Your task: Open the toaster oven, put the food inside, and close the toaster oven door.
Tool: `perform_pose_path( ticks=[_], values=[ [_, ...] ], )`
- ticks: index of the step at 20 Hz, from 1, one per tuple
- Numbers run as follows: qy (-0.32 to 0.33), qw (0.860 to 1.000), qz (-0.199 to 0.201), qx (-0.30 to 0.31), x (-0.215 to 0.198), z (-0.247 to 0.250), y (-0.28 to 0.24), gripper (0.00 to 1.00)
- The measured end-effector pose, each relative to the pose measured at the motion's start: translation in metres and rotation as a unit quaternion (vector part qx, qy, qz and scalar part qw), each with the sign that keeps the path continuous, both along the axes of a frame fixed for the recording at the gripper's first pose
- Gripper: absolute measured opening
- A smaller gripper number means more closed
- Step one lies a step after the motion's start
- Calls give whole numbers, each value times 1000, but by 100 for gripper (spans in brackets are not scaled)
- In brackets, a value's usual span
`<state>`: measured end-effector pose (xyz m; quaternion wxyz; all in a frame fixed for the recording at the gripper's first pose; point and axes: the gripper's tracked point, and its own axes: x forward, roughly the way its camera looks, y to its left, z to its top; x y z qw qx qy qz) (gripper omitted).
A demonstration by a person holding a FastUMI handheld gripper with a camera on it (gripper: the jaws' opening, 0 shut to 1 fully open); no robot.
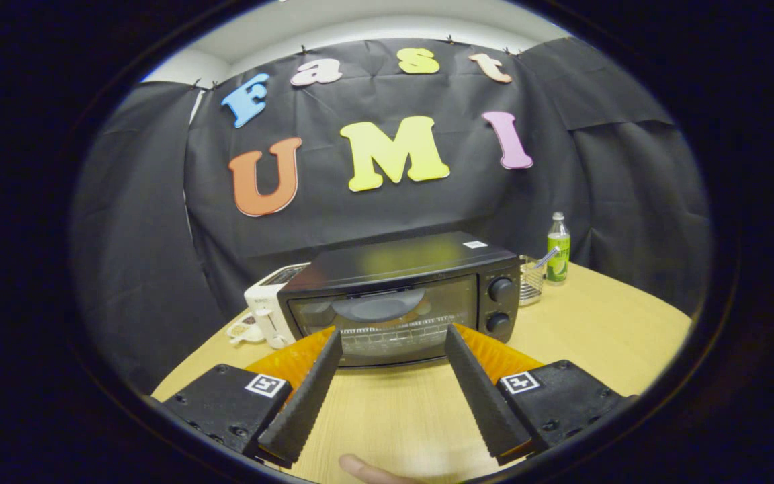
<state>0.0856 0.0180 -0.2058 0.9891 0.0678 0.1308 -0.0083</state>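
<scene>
**Toaster oven ahead, door closed**

My claw (394,339) is spread wide and grips nothing, its fingers hanging above the table (602,329). The toaster oven (400,296) stands just beyond the fingertips, centred between them, its glass door shut. A white toaster (267,306) sits touching or just beside its left side. To its right, a small wire basket (530,279) holds a utensil, with a green bottle (558,250) just beside it.

The gripper (394,343) has two long wedge-shaped fingers (303,400) with ribbed, saw-toothed inner faces, standing wide apart. Each finger rises from a flat black block: the block at seven o'clock (226,407) and the block at five o'clock (558,396) both carry round screws and a square black-and-white marker.
</scene>
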Motion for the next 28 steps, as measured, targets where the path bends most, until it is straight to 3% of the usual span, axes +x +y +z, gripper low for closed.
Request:
perform_pose_path(
  ticks=[10, 20, 24, 28],
  values=[
    [-61, 998, -26, -7, -94, 140, -30, 100],
    [-120, 992, -3, -44, -175, 222, -16, 100],
    [-123, 991, -27, -48, -195, 247, -22, 100],
    [-141, 989, -23, -49, -216, 277, -20, 100]
  ],
)
